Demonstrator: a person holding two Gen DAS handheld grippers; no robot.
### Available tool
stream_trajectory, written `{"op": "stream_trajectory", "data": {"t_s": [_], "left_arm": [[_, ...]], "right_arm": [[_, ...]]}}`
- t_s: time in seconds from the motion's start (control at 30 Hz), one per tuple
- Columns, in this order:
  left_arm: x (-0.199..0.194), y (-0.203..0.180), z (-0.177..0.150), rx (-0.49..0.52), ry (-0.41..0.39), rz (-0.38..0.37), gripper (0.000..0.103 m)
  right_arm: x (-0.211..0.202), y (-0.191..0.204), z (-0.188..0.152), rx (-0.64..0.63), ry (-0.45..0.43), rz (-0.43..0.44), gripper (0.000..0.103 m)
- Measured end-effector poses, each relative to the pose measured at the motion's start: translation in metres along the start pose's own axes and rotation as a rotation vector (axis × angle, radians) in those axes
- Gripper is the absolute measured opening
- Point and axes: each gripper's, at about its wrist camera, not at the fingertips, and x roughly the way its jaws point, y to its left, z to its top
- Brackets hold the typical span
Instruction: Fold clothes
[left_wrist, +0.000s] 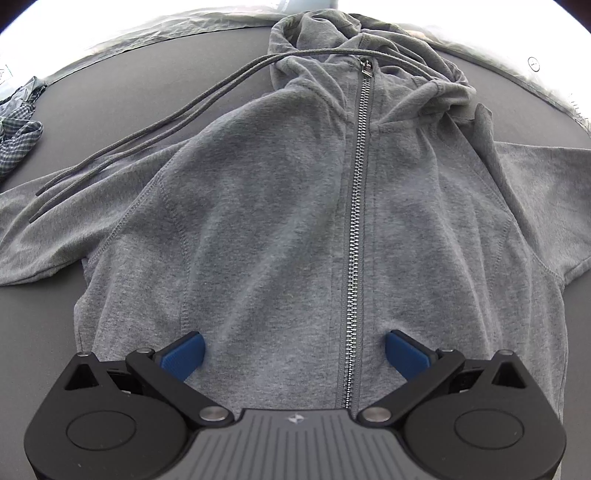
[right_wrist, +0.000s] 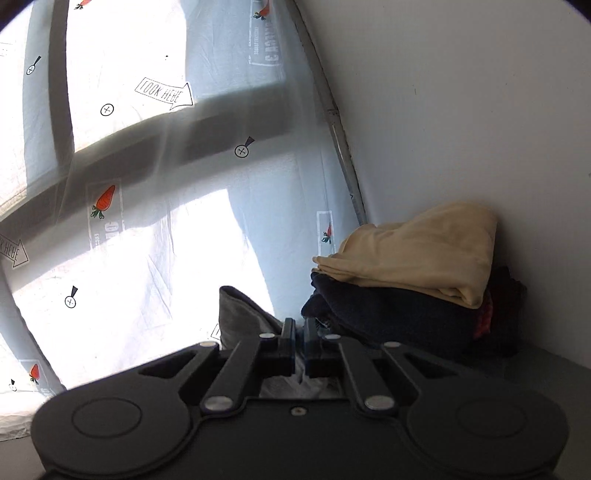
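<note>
The left gripper (left_wrist: 295, 350) is closest to the camera, and its two blue fingers (left_wrist: 184, 352) are spread wide apart. They hang just over the bottom part of a grey hoodie (left_wrist: 258, 221). They hold nothing.

The hoodie lies flat on a dark table (left_wrist: 129, 99), front side up. Its zipper (left_wrist: 356, 206) is zipped all the way up and runs between the two blue fingers. The hood (left_wrist: 332, 33) is bunched up at the far end. Two dark strings (left_wrist: 147, 133) from the hood trail off to the left, over the table and onto one sleeve (left_wrist: 44, 236). The sleeves stick out to both sides. A checked cloth (left_wrist: 16, 125) sits at the far left edge of the table.

The right gripper (right_wrist: 300, 345) has its fingers pressed close together, and some pale cloth (right_wrist: 295, 386) shows behind them, but I cannot tell if it is pinched. Past it, a pile of clothes (right_wrist: 406, 280) sits in a corner by a white wall (right_wrist: 461, 110), with a yellow one (right_wrist: 417, 251) on top of a dark blue one (right_wrist: 391, 314). A thin curtain (right_wrist: 166, 155) with little carrots on it hangs on the left.
</note>
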Motion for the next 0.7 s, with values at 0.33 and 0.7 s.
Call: {"op": "stream_trajectory", "data": {"t_s": [0.33, 0.7], "left_arm": [[-0.002, 0.002, 0.0, 0.036, 0.005, -0.012, 0.103], [0.003, 0.007, -0.001, 0.045, -0.001, -0.018, 0.103]], "right_arm": [[-0.024, -0.062, 0.009, 0.092, 0.011, -0.331, 0.003], [0.016, -0.142, -0.096, 0.193, 0.262, -0.575, 0.003]]}}
